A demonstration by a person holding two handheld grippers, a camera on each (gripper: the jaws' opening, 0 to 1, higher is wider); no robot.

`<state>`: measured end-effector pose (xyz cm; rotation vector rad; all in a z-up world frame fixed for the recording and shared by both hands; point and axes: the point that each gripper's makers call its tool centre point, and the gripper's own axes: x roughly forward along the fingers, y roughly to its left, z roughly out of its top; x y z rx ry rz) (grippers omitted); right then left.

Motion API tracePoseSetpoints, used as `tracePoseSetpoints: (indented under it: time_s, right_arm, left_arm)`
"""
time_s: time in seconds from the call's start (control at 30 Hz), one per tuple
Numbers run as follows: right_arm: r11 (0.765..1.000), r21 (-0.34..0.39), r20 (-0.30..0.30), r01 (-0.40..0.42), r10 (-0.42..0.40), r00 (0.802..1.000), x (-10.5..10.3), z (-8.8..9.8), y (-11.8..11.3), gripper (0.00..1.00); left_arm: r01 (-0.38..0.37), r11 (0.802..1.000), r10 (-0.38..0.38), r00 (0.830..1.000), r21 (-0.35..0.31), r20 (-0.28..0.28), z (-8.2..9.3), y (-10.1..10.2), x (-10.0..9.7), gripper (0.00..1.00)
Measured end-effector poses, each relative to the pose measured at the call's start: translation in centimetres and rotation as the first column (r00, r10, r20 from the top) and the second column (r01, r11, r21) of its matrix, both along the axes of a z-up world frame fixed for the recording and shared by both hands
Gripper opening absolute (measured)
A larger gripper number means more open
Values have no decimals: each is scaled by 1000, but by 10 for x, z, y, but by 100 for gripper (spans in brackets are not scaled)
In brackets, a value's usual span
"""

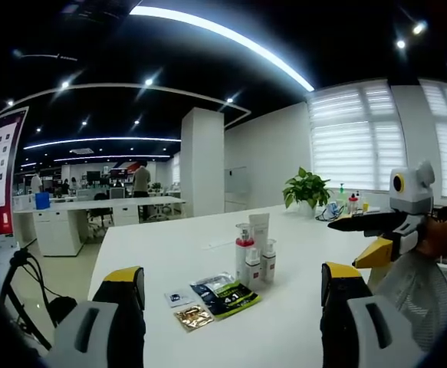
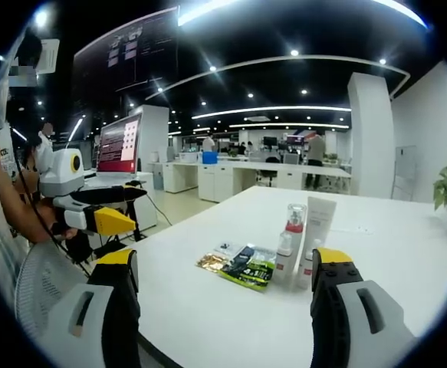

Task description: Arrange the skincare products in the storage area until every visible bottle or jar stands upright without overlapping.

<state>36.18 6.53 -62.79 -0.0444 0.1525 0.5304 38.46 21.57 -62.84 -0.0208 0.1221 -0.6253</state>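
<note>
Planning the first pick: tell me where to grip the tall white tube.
Grip the tall white tube across its upper body, coming from above: it stands upright, taller than the red-capped pump bottle and small bottles crowding its base, so only its top half is free.

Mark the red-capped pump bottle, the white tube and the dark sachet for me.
red-capped pump bottle [image 1: 243, 251], left gripper view, on its body.
white tube [image 2: 318, 222], right gripper view, mid-body.
dark sachet [image 1: 226, 296], left gripper view, on its printed face.

Left gripper view: looking across the white rectangular table [image 1: 208, 253] toward windows. Right gripper view: facing the office interior. Shared: standing white skincare bottles [image 1: 254, 257] [image 2: 304, 238], fairly near.
</note>
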Motion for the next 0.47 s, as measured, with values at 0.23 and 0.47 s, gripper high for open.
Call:
tracePoseSetpoints:
  time_s: [0.23, 0.47]
  right_arm:
    - [1000, -7, -3, -4, 4, 1000, 0, -1, 1, 90]
    - [1000, -12, -9, -13, 13, 1000, -1, -3, 3, 90]
  left_arm:
    - [-2, 1000, 2, 1000, 3, -2, 0, -1, 0, 98]
    - [-2, 1000, 3, 1000, 5, -5, -2, 2, 2, 98]
